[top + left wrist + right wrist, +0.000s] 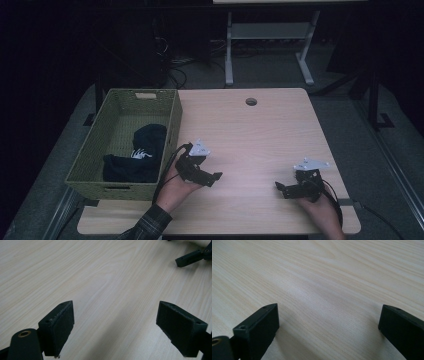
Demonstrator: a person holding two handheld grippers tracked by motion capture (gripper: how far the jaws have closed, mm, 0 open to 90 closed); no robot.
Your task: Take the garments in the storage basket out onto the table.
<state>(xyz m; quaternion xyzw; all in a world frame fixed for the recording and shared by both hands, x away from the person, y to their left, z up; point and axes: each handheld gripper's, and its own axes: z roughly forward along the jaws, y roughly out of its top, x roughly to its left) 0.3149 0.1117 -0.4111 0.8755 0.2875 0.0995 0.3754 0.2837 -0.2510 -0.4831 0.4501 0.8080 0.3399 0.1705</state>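
A woven green basket [172, 121] stands at the table's left edge with a dark garment [137, 155] bearing a small white print lying inside it. My left gripper [216, 178] rests low over the wood just right of the basket's near corner, open, nothing between its jaws [115, 325]. My right gripper [278, 187] sits near the front right of the table, also open and empty [328, 322]. The tip of the right gripper [190, 258] appears far off in the left gripper view. Both grippers point toward each other across bare wood.
The light wooden table [260, 135] has a round cable hole [251, 101] near its far edge. Behind the table stand a white desk frame [270, 35] and tangled cables [175, 62] on the floor. The surroundings are dark.
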